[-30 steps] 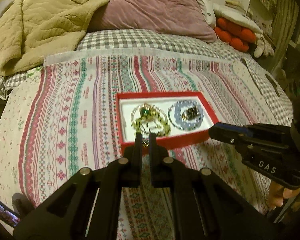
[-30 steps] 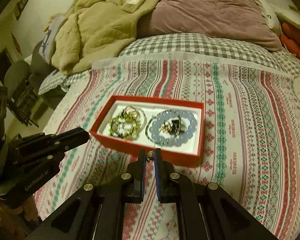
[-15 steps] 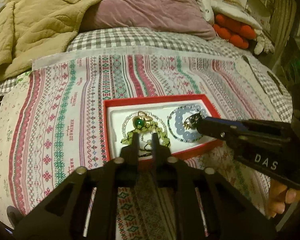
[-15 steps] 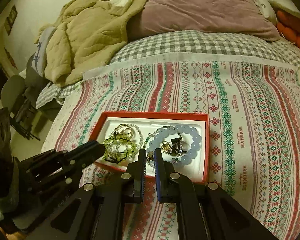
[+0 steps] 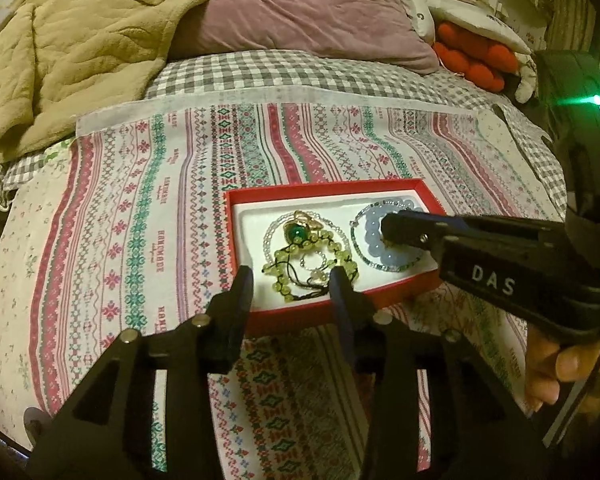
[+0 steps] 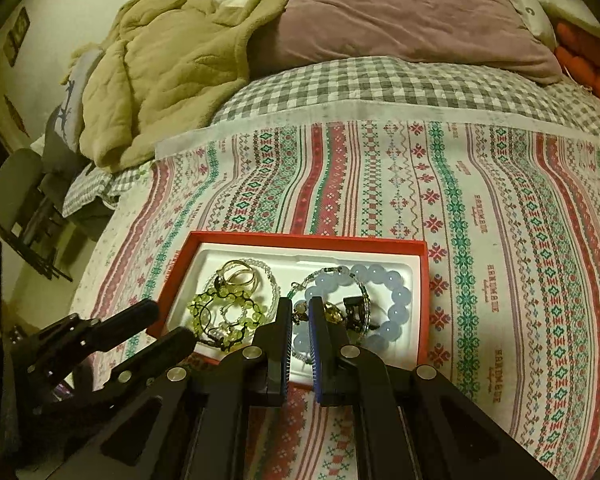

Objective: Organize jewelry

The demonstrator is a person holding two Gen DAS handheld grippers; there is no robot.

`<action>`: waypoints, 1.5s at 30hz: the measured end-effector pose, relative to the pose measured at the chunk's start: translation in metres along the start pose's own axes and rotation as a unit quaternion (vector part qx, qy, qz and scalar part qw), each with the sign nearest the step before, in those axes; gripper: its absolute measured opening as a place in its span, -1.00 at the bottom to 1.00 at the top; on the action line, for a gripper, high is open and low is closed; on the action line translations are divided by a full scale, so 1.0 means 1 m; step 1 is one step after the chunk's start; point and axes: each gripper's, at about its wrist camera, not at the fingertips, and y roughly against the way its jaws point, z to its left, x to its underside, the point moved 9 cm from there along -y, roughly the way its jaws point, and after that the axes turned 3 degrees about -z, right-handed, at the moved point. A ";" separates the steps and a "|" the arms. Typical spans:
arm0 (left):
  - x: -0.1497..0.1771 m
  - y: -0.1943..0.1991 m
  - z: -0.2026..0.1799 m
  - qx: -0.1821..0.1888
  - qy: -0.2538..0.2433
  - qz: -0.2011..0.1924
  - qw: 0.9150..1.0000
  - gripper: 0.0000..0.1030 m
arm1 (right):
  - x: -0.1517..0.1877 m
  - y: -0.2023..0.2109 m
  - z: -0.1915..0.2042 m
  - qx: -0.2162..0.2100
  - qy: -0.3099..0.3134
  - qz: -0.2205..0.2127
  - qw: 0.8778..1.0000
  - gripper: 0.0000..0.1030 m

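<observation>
A red box [image 5: 324, 190] with a white liner lies on the striped cloth; it also shows in the right wrist view [image 6: 296, 238]. In it lie a green bead bracelet [image 5: 312, 260] with a green-stone ring [image 5: 298, 232] and a blue bead bracelet [image 6: 384, 300]. My left gripper [image 5: 294, 286] is open, its fingers either side of the green bracelet at the box's near edge. My right gripper [image 6: 300, 316] is nearly shut over the blue bracelet, with a small gold piece [image 6: 300, 314] between its pads.
The striped cloth [image 6: 500, 220] covers a bed with a checked sheet [image 6: 380, 84]. A tan blanket [image 5: 68, 48] and mauve pillow [image 5: 312, 12] lie at the back. Orange cushions [image 5: 472, 60] sit far right. A chair [image 6: 20, 196] stands left of the bed.
Both grippers have moved forward over the box. My left gripper has opened from nearly shut. My right gripper has come in over the blue bracelet.
</observation>
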 end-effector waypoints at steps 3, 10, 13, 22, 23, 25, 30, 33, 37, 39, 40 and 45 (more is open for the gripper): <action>0.002 0.001 -0.001 0.001 0.000 0.001 1.000 -0.19 | -0.004 -0.005 -0.001 0.003 0.002 -0.001 1.000 -0.84; -0.001 0.010 -0.001 -0.003 0.015 -0.004 1.000 0.14 | -0.009 -0.007 0.003 -0.006 0.005 -0.004 1.000 -0.73; 0.000 0.018 0.005 -0.011 0.049 -0.001 0.999 0.27 | -0.010 0.000 0.004 -0.006 0.009 -0.006 1.000 -0.67; 0.014 0.028 0.013 -0.049 0.100 0.032 0.993 0.56 | -0.005 0.038 -0.006 0.005 0.001 -0.033 0.999 0.36; 0.016 0.030 0.014 -0.054 0.102 0.036 0.993 0.59 | -0.003 0.042 -0.007 0.009 0.002 -0.034 0.999 0.36; 0.020 0.032 0.014 -0.062 0.107 0.047 0.991 0.63 | 0.003 0.048 -0.010 0.018 0.004 -0.027 0.999 0.37; 0.025 0.039 0.014 -0.077 0.114 0.053 0.989 0.79 | 0.028 0.063 -0.027 0.050 -0.010 -0.007 0.999 0.52; 0.030 0.045 0.011 -0.087 0.109 0.055 0.989 0.87 | 0.043 0.070 -0.040 0.071 -0.025 0.007 0.997 0.62; 0.043 0.048 0.004 -0.091 0.099 0.066 0.989 0.88 | 0.066 0.080 -0.052 0.100 -0.018 0.032 0.994 0.64; 0.049 0.050 0.004 -0.094 0.101 0.069 0.988 0.88 | 0.075 0.084 -0.054 0.108 -0.010 0.039 0.993 0.65; 0.052 0.050 0.004 -0.095 0.104 0.071 0.987 0.88 | 0.079 0.086 -0.055 0.109 -0.008 0.041 0.993 0.67; 0.060 0.054 -0.004 -0.095 0.095 0.069 0.988 0.88 | 0.099 0.091 -0.060 0.119 -0.006 0.054 0.991 0.69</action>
